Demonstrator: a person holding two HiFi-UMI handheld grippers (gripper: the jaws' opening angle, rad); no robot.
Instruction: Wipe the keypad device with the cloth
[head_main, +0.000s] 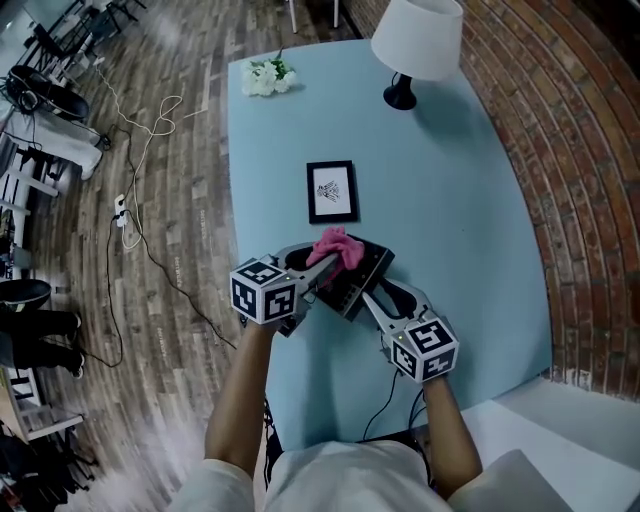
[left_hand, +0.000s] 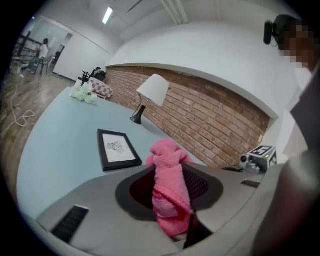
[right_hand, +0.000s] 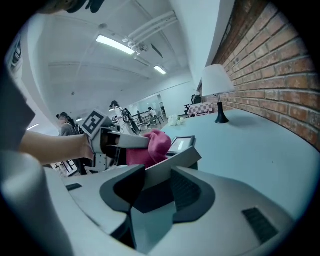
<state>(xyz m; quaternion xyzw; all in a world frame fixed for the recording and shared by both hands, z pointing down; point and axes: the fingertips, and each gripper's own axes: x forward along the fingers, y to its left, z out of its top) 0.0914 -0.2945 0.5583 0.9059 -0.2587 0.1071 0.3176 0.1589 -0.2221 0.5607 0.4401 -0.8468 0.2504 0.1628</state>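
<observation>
Dark flat keypad device (head_main: 358, 268) steadied between my right gripper's (head_main: 370, 297) closed jaws; left gripper (head_main: 322, 268) pinches fluffy pink cloth (head_main: 338, 245) onto it.

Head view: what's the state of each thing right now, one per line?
Cloth: bunched, pinched in left gripper, resting on the keypad device.
Keypad device: clamped by right gripper.
Picture frame: lying flat, face up.
Lamp: upright.
Flowers: lying on the table.

By the table (head_main: 480, 200), the person wore a white shirt (head_main: 340, 475); the grey left gripper (head_main: 328, 262) and right gripper (head_main: 364, 292) bore black-and-white marker cubes (head_main: 265, 290).
</observation>
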